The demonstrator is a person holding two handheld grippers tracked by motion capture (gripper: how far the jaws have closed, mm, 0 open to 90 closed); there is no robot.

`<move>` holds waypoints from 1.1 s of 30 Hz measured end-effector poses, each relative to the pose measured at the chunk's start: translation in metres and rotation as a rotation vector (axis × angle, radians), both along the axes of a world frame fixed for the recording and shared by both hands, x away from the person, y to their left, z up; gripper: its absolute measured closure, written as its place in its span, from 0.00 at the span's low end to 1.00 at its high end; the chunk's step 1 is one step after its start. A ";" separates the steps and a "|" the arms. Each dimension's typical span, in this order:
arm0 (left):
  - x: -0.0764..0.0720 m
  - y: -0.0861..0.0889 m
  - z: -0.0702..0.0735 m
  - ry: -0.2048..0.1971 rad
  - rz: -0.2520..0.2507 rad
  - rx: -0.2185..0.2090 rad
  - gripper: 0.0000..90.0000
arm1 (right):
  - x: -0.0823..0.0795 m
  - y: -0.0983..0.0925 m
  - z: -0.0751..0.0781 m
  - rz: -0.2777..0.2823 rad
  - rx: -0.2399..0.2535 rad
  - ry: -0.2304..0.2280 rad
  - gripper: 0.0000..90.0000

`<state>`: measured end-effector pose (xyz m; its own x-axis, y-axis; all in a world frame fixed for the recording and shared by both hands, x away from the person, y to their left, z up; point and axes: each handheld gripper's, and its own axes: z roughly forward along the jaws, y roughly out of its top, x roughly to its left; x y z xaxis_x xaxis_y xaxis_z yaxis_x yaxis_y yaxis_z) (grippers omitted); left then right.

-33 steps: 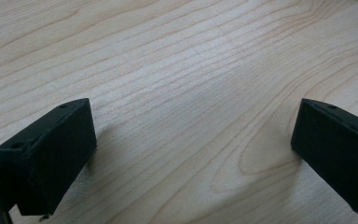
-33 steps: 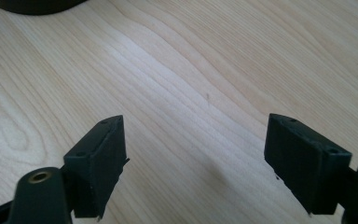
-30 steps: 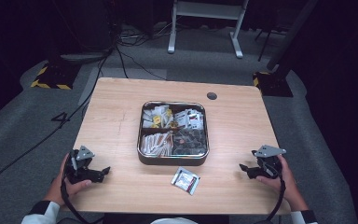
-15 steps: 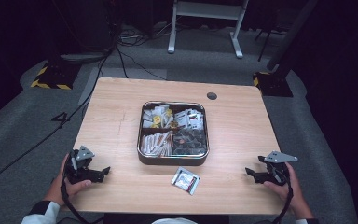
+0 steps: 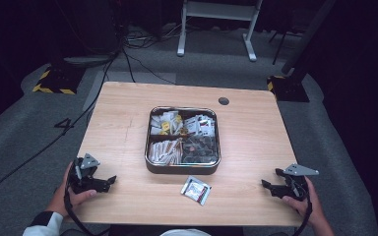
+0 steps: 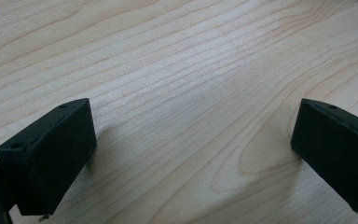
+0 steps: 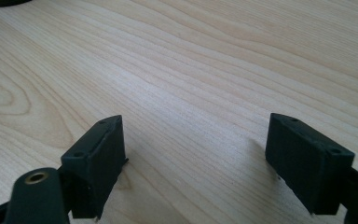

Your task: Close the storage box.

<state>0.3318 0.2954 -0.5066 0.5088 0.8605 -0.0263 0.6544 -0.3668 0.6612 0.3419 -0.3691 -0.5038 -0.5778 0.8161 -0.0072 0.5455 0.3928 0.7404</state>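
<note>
Sachet (image 5: 196, 190) lies flat on the table (image 5: 256, 142), between the two claws and just in front of the tray (image 5: 182, 168). Left claw (image 5: 109, 181) rests well to its left, jaws spread. Right claw (image 5: 267, 185) rests well to its right, jaws likewise spread, gripping nothing.

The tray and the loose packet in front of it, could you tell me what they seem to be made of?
The tray looks like metal: dark, glossy walls and a bright rim. The packet seems to be thin foil or plastic film, white with red print and faintly shiny; which one is unclear.
</note>
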 end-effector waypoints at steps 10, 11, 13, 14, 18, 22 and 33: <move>0.000 0.000 0.000 -0.002 0.003 0.000 0.00 | 0.000 0.000 0.000 -0.001 0.001 0.001 0.22; 0.000 0.000 0.000 -0.003 0.003 0.000 0.00 | 0.000 0.000 0.000 -0.001 0.001 0.001 0.22; 0.000 0.000 0.000 -0.001 0.002 0.000 0.00 | 0.000 0.000 0.000 -0.002 0.000 0.001 0.22; 0.000 0.000 0.000 -0.001 0.002 0.000 0.00 | 0.000 0.001 0.000 -0.005 0.001 0.000 0.22; 0.000 0.000 0.000 -0.004 0.003 -0.001 0.00 | 0.001 0.002 0.000 -0.010 0.000 0.004 0.21; 0.000 0.000 0.000 -0.001 0.002 0.000 0.00 | 0.001 0.002 0.000 -0.011 0.000 0.004 0.21; 0.001 0.000 0.000 -0.004 0.004 -0.002 0.00 | 0.001 0.002 0.000 -0.011 -0.001 0.004 0.21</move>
<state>0.3325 0.2950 -0.5069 0.5055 0.8625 -0.0260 0.6532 -0.3628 0.6646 0.3427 -0.3675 -0.5041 -0.5692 0.8222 -0.0055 0.5526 0.3875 0.7379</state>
